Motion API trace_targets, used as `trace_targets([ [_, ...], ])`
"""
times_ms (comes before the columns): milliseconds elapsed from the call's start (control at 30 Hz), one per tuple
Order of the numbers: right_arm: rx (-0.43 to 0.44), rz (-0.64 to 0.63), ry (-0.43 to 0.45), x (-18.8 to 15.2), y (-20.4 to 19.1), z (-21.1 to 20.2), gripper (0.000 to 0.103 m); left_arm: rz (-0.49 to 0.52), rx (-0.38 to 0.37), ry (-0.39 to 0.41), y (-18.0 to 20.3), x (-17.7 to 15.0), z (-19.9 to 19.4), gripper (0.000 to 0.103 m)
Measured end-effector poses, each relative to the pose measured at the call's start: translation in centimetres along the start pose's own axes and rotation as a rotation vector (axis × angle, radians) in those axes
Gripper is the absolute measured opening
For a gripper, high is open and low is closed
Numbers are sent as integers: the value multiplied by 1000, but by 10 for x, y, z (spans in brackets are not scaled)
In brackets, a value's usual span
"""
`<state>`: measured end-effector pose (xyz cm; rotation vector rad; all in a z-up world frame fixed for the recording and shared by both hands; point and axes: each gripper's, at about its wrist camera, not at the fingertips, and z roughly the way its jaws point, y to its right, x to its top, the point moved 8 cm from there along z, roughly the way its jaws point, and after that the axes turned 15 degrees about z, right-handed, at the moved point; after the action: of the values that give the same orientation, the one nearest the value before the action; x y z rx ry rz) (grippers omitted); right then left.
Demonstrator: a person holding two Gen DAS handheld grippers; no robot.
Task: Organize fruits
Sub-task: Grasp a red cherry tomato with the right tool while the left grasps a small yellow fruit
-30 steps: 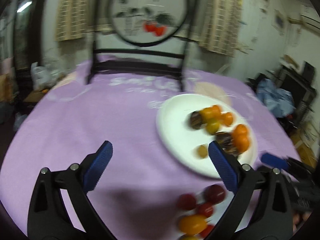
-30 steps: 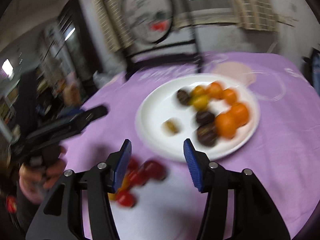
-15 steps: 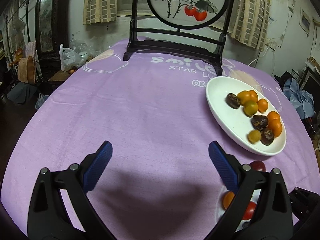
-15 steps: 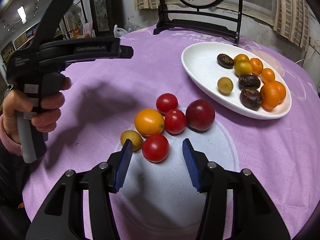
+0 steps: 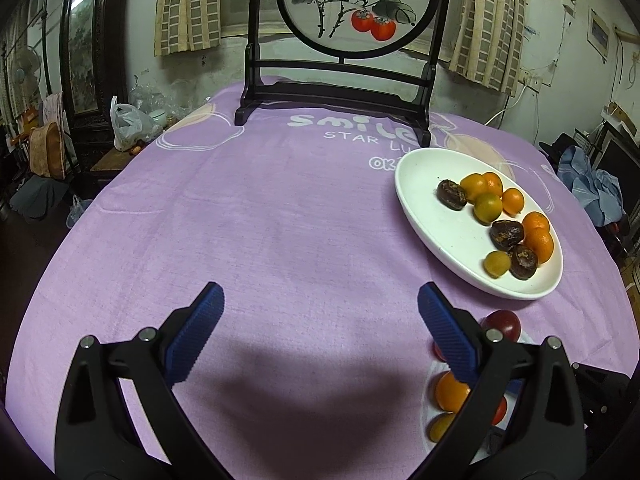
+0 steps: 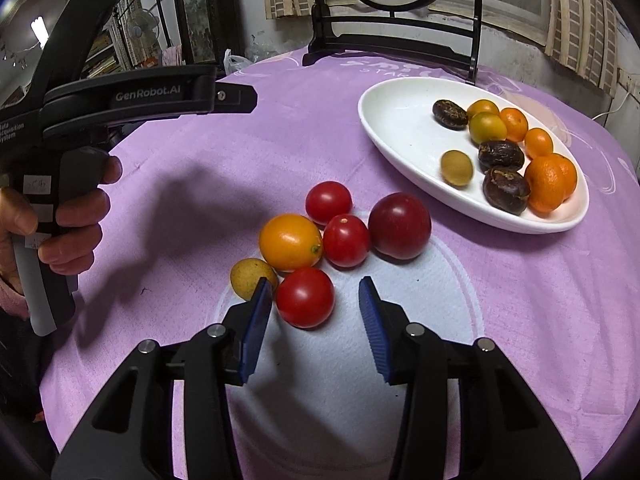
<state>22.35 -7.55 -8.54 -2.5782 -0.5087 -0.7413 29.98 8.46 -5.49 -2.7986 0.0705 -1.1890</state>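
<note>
A white oval plate [image 6: 404, 120] holds several small oranges and dark fruits; it also shows in the left wrist view [image 5: 432, 216]. On a white patch of the purple cloth lies a cluster: a red tomato [image 6: 305, 297], two more red tomatoes, a dark red plum [image 6: 399, 225], an orange fruit [image 6: 290, 242] and a small yellow fruit [image 6: 250, 279]. My right gripper [image 6: 314, 294] is open, its jaws either side of the nearest red tomato. My left gripper [image 5: 318, 300] is open and empty over bare cloth, left of the cluster.
A black wooden stand with a round painted screen [image 5: 352, 8] stands at the table's far side. The left gripper's body and the hand holding it [image 6: 60, 184] sit left of the cluster. The room's clutter lies beyond the table edges.
Both views have steadied and swung; the right gripper has come down closer to the fruit cluster, with the nearest red tomato now between its jaws. The left gripper has drifted left over bare cloth.
</note>
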Motion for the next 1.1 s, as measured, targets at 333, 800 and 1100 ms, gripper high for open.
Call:
trace_targets([
  [333,22,5,-28,-2,-2,6,31,-5,-4,-5,-2,-1,-1,99],
  [800,31,157,136,32,34,-38,31,185,-226,-74,34,-23,-4,99],
  [1100,-10,188,123,33,46,-31,31,434,-402,-117,102,-67,-20,74],
])
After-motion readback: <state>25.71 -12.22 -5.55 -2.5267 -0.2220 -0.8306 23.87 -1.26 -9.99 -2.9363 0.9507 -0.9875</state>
